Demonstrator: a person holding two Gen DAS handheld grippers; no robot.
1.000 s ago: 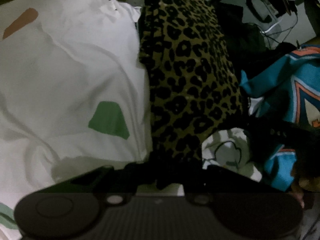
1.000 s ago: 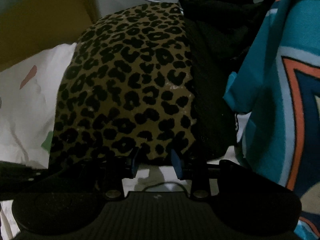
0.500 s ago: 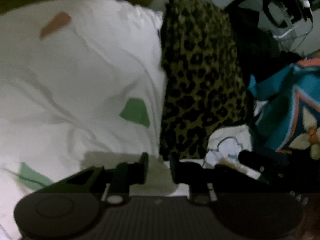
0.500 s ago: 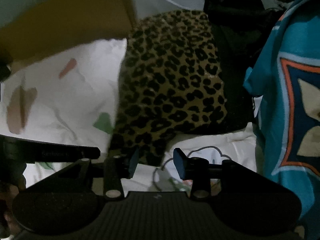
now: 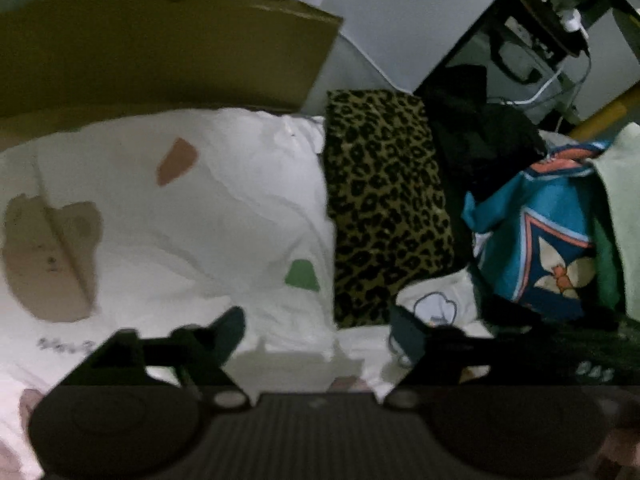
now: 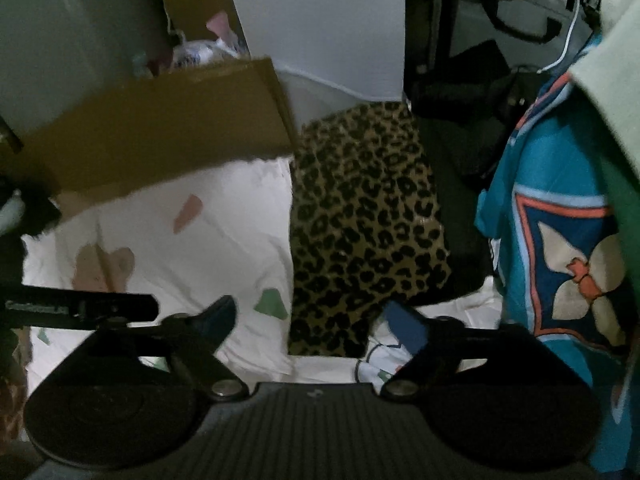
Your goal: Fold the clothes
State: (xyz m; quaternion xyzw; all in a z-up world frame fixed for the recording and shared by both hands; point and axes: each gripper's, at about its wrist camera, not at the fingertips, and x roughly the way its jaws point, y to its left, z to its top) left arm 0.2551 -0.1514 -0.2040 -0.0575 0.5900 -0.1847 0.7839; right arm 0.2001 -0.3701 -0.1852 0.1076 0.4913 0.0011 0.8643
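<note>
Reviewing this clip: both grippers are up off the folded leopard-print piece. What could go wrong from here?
1. The leopard-print garment lies tight between the white printed fabric and a dark garment; the next grab might catch the wrong layer.
2. The teal patterned garment hangs close beside the right gripper, whose jaws are opening with nothing between them, and could snag.
3. The cardboard box overhangs the white fabric, crowding the left gripper, also opening and empty.

left gripper (image 5: pixel 320 330) opening, right gripper (image 6: pixel 310 326) opening, empty
</note>
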